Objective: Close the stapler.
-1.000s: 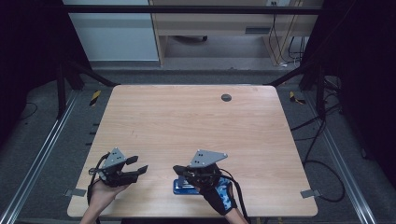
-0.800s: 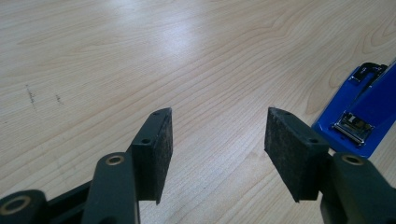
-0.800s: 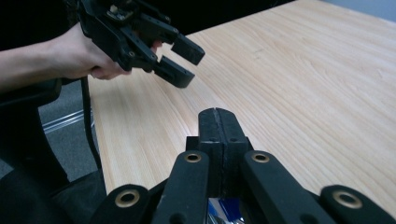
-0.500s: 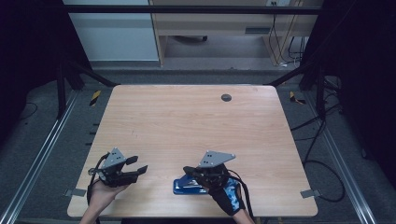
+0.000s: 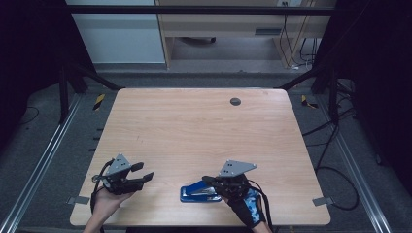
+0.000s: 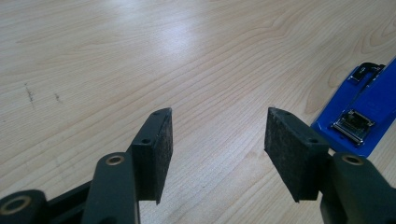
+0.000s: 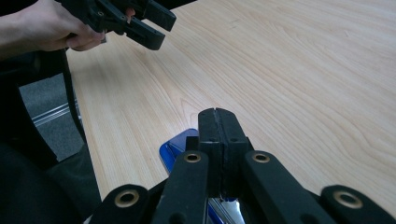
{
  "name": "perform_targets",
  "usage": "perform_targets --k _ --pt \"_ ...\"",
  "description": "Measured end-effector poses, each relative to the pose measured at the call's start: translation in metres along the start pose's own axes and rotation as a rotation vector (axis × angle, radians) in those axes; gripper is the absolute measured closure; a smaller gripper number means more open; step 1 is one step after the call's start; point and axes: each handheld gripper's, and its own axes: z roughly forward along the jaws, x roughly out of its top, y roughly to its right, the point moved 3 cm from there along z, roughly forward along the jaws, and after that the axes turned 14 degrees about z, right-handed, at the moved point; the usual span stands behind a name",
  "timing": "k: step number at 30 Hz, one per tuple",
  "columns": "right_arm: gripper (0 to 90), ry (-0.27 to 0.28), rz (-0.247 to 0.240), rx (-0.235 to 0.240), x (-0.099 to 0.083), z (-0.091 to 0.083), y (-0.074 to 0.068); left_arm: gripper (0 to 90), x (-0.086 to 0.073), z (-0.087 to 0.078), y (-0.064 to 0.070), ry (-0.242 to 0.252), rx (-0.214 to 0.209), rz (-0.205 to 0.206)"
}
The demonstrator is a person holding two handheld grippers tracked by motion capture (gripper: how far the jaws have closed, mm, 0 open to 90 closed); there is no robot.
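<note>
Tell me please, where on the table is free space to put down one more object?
Most of the table is bare: the whole wood from the two grippers up to the far edge, where the dark round hole sits. The near edge is crowded: the left gripper at the near-left corner, and the right gripper, jaws together, above the blue stapler near the middle.

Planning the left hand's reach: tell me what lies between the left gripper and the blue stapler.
Nothing: in the high view, bare wooden table separates the left gripper from the blue stapler.

Light wooden table [image 5: 194,131], a blue stapler [image 5: 197,191] flat near its front edge.
</note>
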Motion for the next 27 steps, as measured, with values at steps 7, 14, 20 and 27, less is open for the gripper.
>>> perform_targets --k 7,14,20,27 --pt "89.9 -0.022 0.024 -0.012 -0.011 -0.002 0.008 41.9 0.000 0.000 0.000 0.002 0.001 -0.001" --pt "89.9 -0.041 0.033 -0.023 -0.019 -0.004 0.013 41.8 0.000 0.000 0.001 0.000 0.001 0.003" --pt "90.0 -0.072 0.045 -0.038 -0.026 -0.001 0.020 41.9 0.000 0.001 0.002 -0.002 -0.001 0.002" --pt "90.0 -0.064 0.050 -0.032 -0.027 0.000 0.023 41.8 0.000 0.001 0.003 -0.005 -0.002 0.002"
